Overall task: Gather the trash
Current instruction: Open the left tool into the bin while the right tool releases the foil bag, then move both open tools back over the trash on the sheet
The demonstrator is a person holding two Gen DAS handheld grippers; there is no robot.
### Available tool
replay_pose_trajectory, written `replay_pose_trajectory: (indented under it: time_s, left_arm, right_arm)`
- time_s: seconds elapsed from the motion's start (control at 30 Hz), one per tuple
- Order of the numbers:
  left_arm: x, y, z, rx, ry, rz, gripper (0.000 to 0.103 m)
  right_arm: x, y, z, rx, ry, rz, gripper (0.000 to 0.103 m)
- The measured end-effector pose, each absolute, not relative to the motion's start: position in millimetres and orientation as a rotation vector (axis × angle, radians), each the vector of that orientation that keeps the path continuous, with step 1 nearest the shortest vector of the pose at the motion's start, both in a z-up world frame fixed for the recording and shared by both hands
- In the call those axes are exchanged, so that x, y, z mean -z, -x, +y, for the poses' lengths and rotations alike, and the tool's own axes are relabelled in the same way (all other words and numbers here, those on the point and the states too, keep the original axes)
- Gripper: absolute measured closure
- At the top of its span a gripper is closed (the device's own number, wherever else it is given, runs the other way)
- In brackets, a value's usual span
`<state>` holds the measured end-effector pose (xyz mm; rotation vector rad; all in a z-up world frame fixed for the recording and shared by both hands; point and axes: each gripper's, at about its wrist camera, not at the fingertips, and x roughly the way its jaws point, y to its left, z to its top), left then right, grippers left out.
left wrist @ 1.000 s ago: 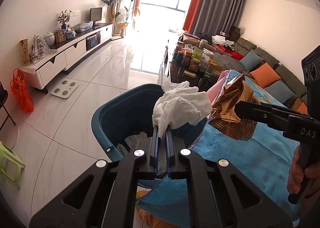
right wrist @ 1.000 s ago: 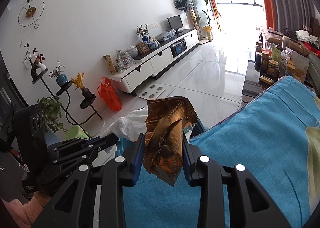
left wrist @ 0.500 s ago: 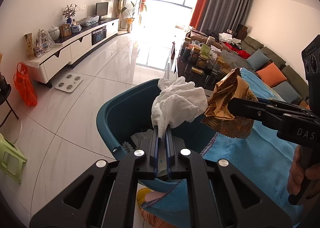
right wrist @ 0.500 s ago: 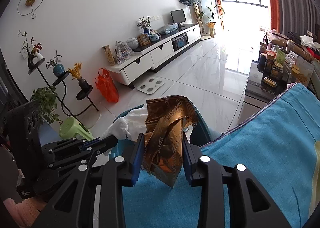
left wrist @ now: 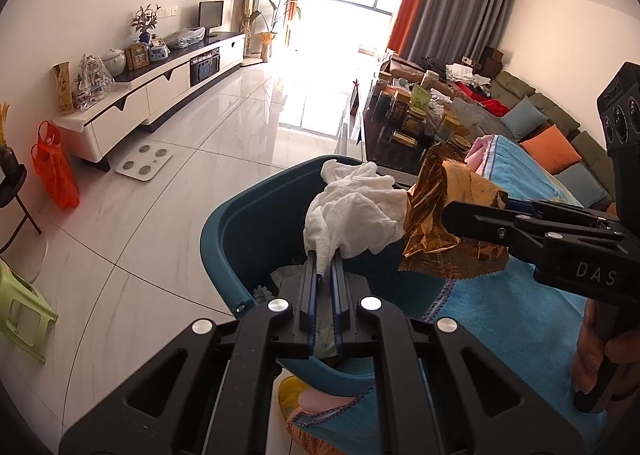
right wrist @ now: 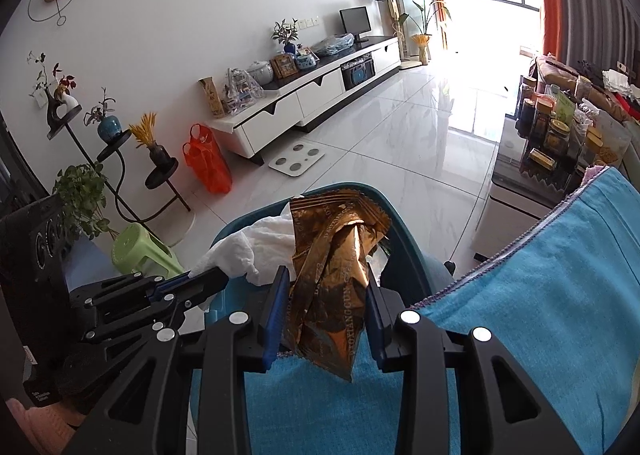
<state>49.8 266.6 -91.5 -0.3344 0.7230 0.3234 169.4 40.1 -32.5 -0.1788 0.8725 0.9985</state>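
My left gripper is shut on a crumpled white tissue and holds it over the open teal trash bin. My right gripper is shut on a crinkled gold foil wrapper at the bin's near edge. In the left wrist view the wrapper sits right beside the tissue, held by the right gripper. In the right wrist view the tissue and left gripper are to the left. Some white trash lies inside the bin.
A blue cloth covers the surface at the right, next to the bin. A cluttered coffee table stands beyond. A green stool, plant stand and orange bag are on the tiled floor at left.
Both grippers moved forward over the bin with their loads. More of the bin's inside shows now, and the wrapper has come up close beside the tissue.
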Motion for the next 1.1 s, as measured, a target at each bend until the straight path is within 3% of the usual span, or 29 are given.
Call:
replay_pose_trajectory:
  time_s: [0.6,0.7,0.77,0.83,1.1]
  left_arm:
    - [115,-77,275,-0.33,0.319,0.788,0.096]
    - [122,-86,277,-0.324,0.319,0.809,0.089]
    - [129,-92,280,-0.325,0.323,0.826,0.076]
    - [135,-99,283,-0.304,0.334,0.848,0.04]
    - [111,-84,280,-0.32,0.317,0.744,0.031]
  right_arm:
    - [39,-175,43,-0.998,0.177,0.903,0.071]
    - [39,-175,39,-0.992,0.173,0.902,0.071]
    - [38,-174,37,-0.991,0.166,0.901,0.071]
    - [38,-174,32,-0.99,0.159,0.901,0.071]
    - [25,-160,-6,-0.993,0.109,0.86,0.065]
